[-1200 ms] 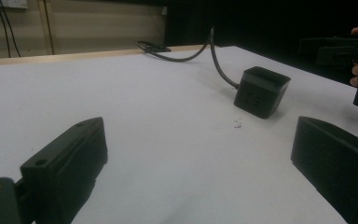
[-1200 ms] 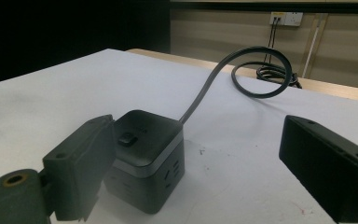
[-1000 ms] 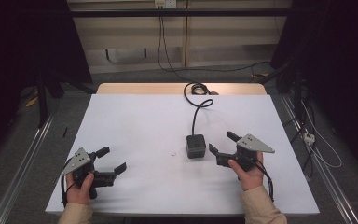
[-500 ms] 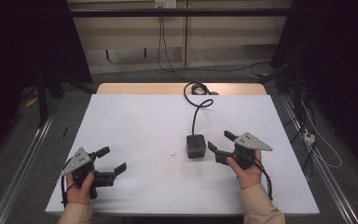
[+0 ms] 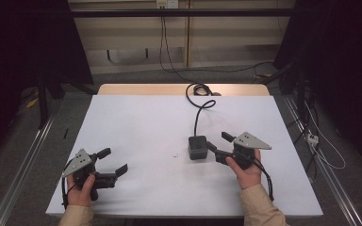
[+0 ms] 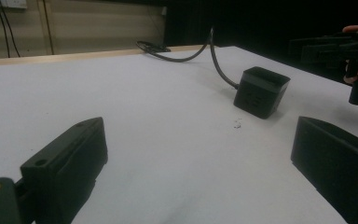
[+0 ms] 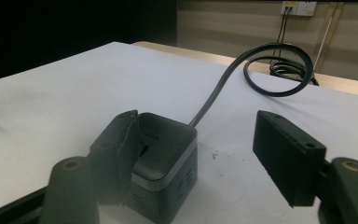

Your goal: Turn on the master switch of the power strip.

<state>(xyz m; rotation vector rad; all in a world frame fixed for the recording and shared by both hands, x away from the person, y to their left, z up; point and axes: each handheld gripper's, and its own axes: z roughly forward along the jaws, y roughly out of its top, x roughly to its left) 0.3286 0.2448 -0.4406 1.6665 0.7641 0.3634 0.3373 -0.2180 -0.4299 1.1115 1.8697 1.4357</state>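
Well to the left of the black power cube (image 5: 198,147), the left gripper (image 5: 111,162) lay on the white table (image 5: 141,122) with jaws spread and empty. Just right of the cube, the right gripper (image 5: 219,144) had been closing, one jaw against the cube's side, the other apart.

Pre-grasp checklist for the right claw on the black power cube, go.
1. Black power cube upright on the white table: ok.
2. Cube between the right claw jaws: ok; they have just been closing, one jaw at the cube's edge, the other apart from it.
3. Pads pressing both sides: not ok, no grip yet.
4. Cable slack, coiled at the far edge: ok.
5. Left claw open, away from the cube: ok.
6. Cube's underside contact with the table: cannot tell.
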